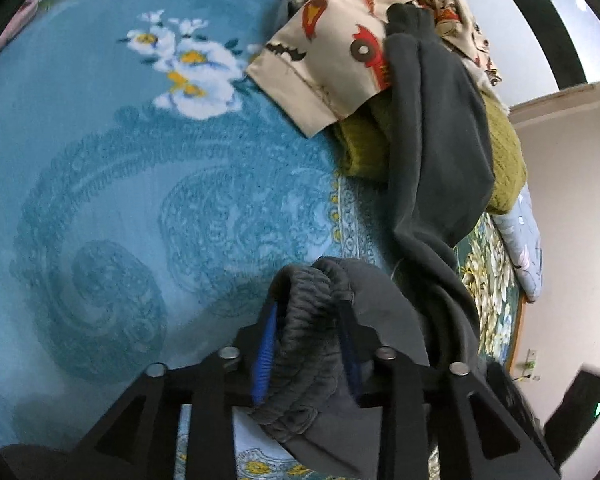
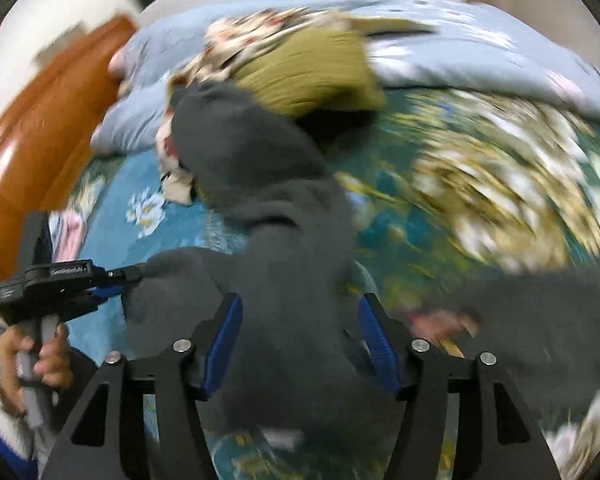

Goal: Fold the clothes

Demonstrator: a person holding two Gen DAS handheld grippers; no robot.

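A dark grey garment hangs down from a pile of clothes across the blue patterned bedspread. Its ribbed band lies between the jaws of my left gripper; the blue pads stand apart and show beside the cloth. In the blurred right wrist view the same grey garment runs between the spread jaws of my right gripper. The pads are not pressing on it. My left gripper shows at the left, held by a hand, its tips at the garment's edge.
The pile holds a cream printed cloth and an olive knitted piece. A light blue quilt lies bunched at the far side. A wooden board borders the bed. The bed's edge drops to a pale floor on the right.
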